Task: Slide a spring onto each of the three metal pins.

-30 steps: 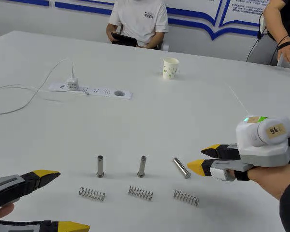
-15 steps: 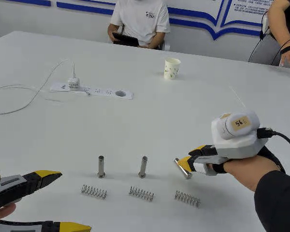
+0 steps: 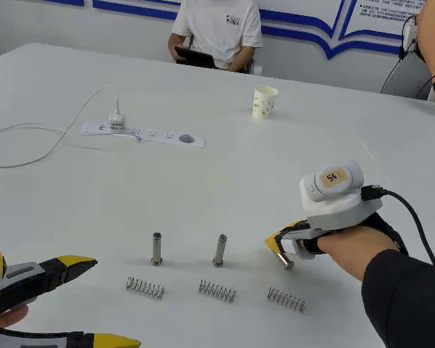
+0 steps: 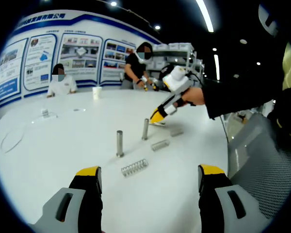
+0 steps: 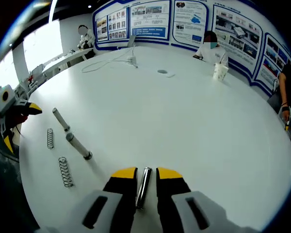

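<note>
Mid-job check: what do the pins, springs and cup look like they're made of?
Pins: likely steel, smooth grey with bright highlights along the shaft. Springs: thin coiled metal wire, duller silver. Cup: probably paper, matt white with a green print.

Springs (image 3: 217, 291) in a row, pins (image 3: 220, 250) just behind them, power strip (image 3: 145, 134) and cup (image 3: 264, 102) farther back

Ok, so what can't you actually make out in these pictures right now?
Head view: the upper end of the third pin, covered by the right gripper.
Right gripper view: whether the jaws touch that pin; the gaps are too thin to tell.
Head view: the lower jaw of the left gripper, cut by the bottom edge.
Head view: the print on the paper cup, too small.
</note>
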Demonstrator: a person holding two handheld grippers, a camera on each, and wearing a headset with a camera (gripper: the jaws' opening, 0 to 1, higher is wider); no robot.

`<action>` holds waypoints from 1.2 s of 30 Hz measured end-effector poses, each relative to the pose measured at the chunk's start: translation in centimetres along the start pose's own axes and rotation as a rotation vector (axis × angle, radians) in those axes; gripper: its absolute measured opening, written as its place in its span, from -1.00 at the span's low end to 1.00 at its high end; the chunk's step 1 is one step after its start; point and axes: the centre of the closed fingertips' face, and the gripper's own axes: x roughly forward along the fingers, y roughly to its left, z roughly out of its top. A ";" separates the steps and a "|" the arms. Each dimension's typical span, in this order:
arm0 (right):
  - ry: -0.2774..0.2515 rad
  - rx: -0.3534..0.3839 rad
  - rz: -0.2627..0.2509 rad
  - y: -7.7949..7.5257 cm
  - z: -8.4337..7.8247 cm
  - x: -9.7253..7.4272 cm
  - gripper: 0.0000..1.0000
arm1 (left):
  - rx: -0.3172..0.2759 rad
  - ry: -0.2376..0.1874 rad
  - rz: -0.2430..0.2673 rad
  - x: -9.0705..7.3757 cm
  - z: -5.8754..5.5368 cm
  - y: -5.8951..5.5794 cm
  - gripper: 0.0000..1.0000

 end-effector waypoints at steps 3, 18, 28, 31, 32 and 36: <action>0.023 0.018 -0.003 0.0 -0.3 0.4 -0.69 | -0.003 -0.001 0.001 0.0 0.0 0.1 0.65; 0.066 0.060 0.001 -0.1 -1.0 1.1 -0.79 | -0.014 0.002 0.003 -0.1 -0.4 0.3 0.65; 0.082 0.070 -0.016 -0.1 -1.1 1.0 -0.83 | -0.011 0.000 0.000 -0.1 -0.2 0.1 0.64; 0.075 0.066 -0.022 -0.1 -1.1 1.0 -0.83 | -0.009 -0.003 0.002 -0.1 -0.1 0.2 0.64; 0.074 0.065 -0.020 0.0 -1.2 0.8 -0.83 | -0.007 -0.003 0.004 -0.2 0.0 0.2 0.64; 0.050 0.072 -0.008 0.3 -0.9 0.1 -0.83 | -0.006 -0.002 0.008 -0.3 0.0 0.4 0.64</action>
